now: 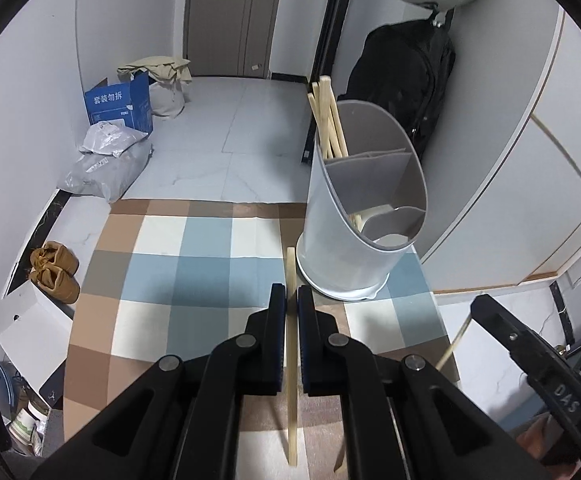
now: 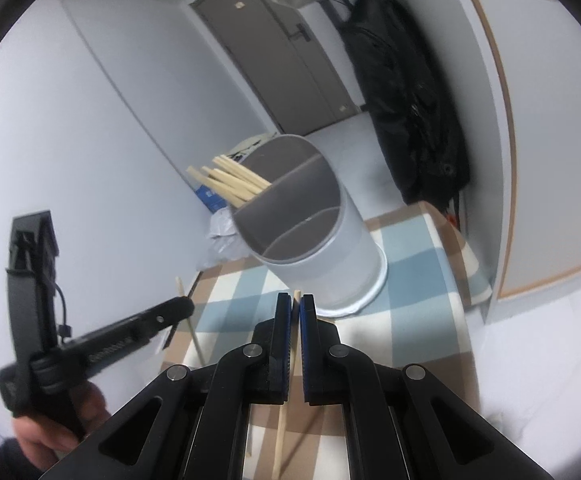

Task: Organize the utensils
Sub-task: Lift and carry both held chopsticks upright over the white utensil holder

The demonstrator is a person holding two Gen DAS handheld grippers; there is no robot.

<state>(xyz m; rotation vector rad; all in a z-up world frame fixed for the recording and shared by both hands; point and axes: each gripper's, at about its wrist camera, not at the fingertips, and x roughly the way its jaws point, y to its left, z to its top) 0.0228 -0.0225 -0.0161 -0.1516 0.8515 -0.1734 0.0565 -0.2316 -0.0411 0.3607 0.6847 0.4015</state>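
Note:
A grey utensil holder (image 1: 354, 236) with divided compartments stands on a checked cloth (image 1: 194, 272); several wooden chopsticks (image 1: 328, 120) lean in its far compartment. My left gripper (image 1: 291, 296) is shut on a wooden chopstick (image 1: 291, 360), held upright just left of the holder's base. My right gripper (image 2: 295, 304) is shut on another chopstick (image 2: 281, 436), close in front of the holder (image 2: 322, 248). The left gripper (image 2: 182, 306) also shows in the right wrist view, holding its chopstick (image 2: 192, 320). The right gripper's arm (image 1: 530, 352) shows at lower right in the left wrist view.
The cloth covers a small table beside a white cabinet (image 1: 530, 184). A black bag (image 1: 402, 80) hangs behind the holder. On the floor lie a blue box (image 1: 118, 104), plastic parcels (image 1: 102, 160) and brown shoes (image 1: 54, 272).

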